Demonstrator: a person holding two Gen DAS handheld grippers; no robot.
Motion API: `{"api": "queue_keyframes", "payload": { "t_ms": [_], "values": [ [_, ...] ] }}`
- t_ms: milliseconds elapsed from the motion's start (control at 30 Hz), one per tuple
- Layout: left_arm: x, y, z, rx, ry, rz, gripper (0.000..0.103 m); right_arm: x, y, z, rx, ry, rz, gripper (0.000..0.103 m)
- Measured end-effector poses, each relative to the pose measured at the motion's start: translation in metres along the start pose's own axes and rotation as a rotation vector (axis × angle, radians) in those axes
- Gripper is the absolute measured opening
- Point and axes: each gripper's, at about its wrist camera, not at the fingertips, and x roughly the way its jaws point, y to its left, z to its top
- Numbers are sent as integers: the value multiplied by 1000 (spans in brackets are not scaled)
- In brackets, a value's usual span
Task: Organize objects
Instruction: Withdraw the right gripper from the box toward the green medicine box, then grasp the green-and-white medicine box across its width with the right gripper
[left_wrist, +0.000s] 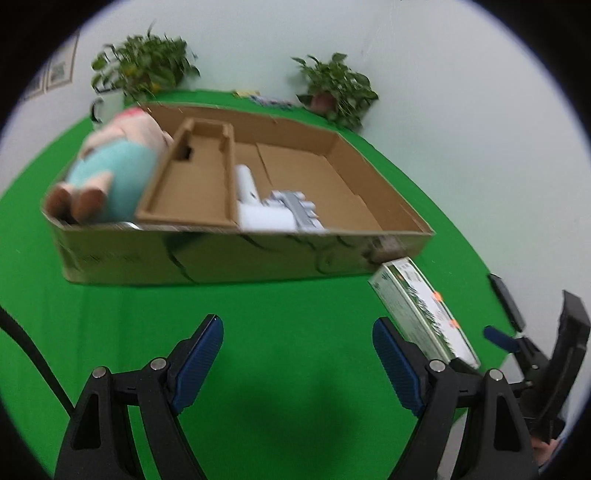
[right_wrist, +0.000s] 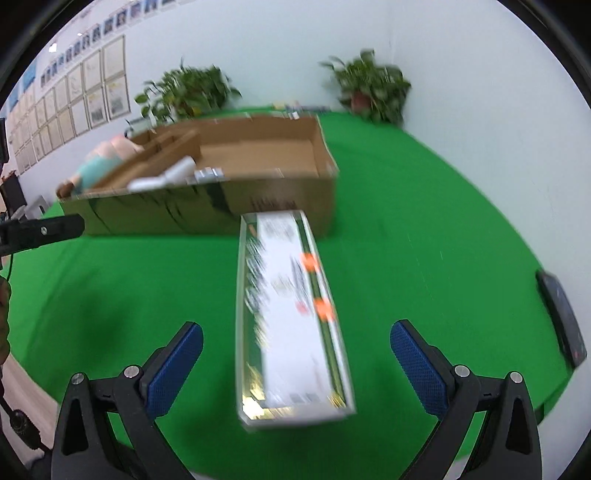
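A long flat white-and-green carton with orange stickers lies on the green table, its far end against the open cardboard box. My right gripper is open and straddles the carton's near end, with both blue pads well clear of its sides. My left gripper is open over bare green cloth, with the carton just right of it and the right gripper beyond. The cardboard box holds a plush toy, a cardboard insert and a white-and-grey device.
Two potted plants and a white mug stand by the back wall. A dark flat object lies near the table's right edge. The left gripper's finger shows at the left of the right wrist view.
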Motion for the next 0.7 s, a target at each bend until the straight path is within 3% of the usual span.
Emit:
{"api": "queue_keyframes", "payload": {
  "t_ms": [67, 167, 233, 267, 300, 367, 400, 433, 533, 700],
  "values": [
    [7, -5, -3, -4, 18, -31, 83, 5, -2, -8, -10, 34, 28, 97],
    [10, -9, -7, -10, 34, -65, 83, 9, 11, -13, -58, 62, 63, 65],
    [6, -6, -9, -21, 34, -88, 83, 9, 26, -18, -88, 63, 47, 60],
    [4, -3, -7, -29, 37, -97, 83, 6, 36, -18, -90, 63, 85, 60],
    [2, 0, -7, -38, 40, -107, 83, 4, 45, -18, -93, 64, 129, 61],
    [-2, 8, -9, -60, 49, -133, 83, -2, 67, -19, -120, 54, 202, 72],
    [-2, 12, -10, -71, 56, -150, 83, -5, 78, -19, -134, 43, 226, 94],
    [-2, 16, -11, -89, 75, -180, 83, -8, 86, -20, -142, 30, 255, 102],
    [5, 24, -16, -130, 125, -226, 83, -12, 103, -20, -162, 9, 316, 102],
    [22, 23, -22, -186, 166, -267, 83, -7, 103, -22, -172, 16, 282, 102]
  ]
}}
